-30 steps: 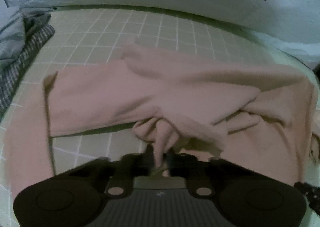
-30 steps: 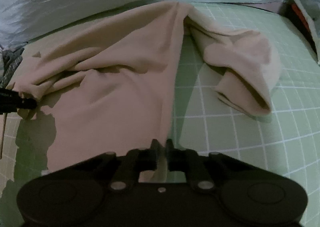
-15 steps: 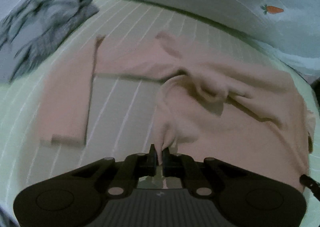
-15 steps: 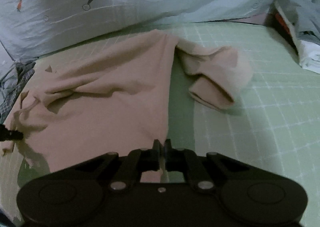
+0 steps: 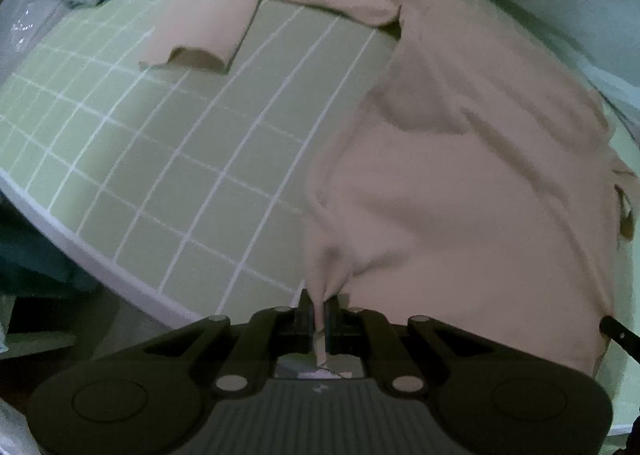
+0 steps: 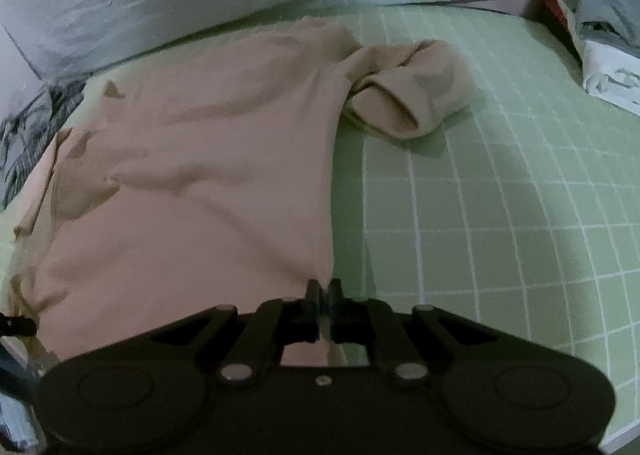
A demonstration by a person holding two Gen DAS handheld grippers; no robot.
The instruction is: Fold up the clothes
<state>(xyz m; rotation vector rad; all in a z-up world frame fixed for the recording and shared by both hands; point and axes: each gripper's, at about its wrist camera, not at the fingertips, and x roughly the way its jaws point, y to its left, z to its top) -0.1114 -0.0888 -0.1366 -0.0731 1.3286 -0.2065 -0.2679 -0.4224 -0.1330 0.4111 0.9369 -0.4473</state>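
**A:** So a pink long-sleeved top is laid out on the bed, on the green checked sheet, hem end nearest the cameras. One hem corner is pinched in the left claw, jaws clamped tight on a bunched bit of fabric. The other corner is held the same way by the right claw, closed on the edge.

**B:** Sleeves look messy though. One sleeve is stretched out flat on the sheet, the other sleeve is crumpled up beside the body.

**A:** Yep, that's where trouble could be expected. If the hem gets folded over now, the crumpled sleeve would probably be trapped as a lump inside. Also, only a thin pinch is gripped on the left, so it might be pulled loose if the cloth is tugged hard, and that corner sits right by the mattress edge.

**B:** Uneven pulling could skew it too.
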